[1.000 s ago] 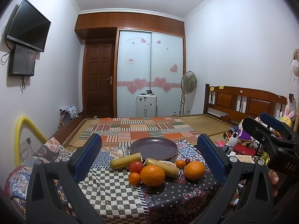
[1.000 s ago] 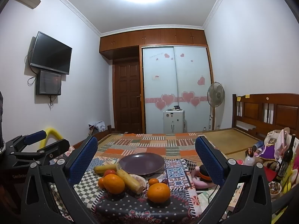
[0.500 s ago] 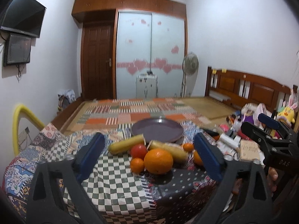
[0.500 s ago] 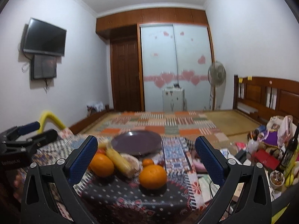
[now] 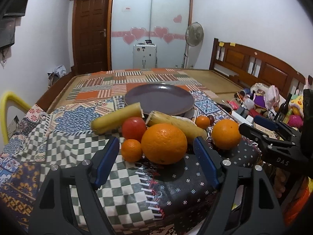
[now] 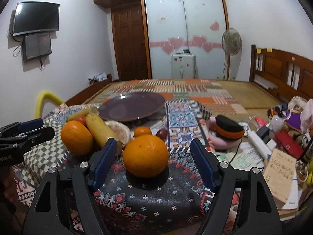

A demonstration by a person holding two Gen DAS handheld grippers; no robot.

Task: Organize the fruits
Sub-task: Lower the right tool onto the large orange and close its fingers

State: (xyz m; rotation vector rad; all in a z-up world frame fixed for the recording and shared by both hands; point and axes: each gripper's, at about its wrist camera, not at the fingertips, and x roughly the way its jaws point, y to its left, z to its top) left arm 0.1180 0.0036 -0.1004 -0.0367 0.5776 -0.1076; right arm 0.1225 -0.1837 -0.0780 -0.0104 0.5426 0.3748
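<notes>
Fruit lies on a patterned tablecloth (image 5: 64, 146) in front of an empty purple plate (image 5: 159, 98). My left gripper (image 5: 156, 160) is open, its blue pads just short of a large orange (image 5: 164, 143), with a small tangerine (image 5: 131, 150), a red tomato (image 5: 134, 128) and two bananas (image 5: 117, 121) close by. My right gripper (image 6: 151, 163) is open and frames a second large orange (image 6: 145, 155). The plate (image 6: 131, 106) sits behind it. The right gripper also shows in the left wrist view (image 5: 273, 137).
A small tangerine (image 6: 142, 131) and a dark red fruit (image 6: 162, 133) lie behind the right orange. To the right are a plush toy with a black cap (image 6: 228, 134), papers, bottles and clutter (image 6: 283, 137). A yellow curved bar (image 5: 7, 105) stands at the left.
Both grippers have moved forward and down toward the fruit. Each large orange now sits between or just beyond the open pads. The fruit has not moved.
</notes>
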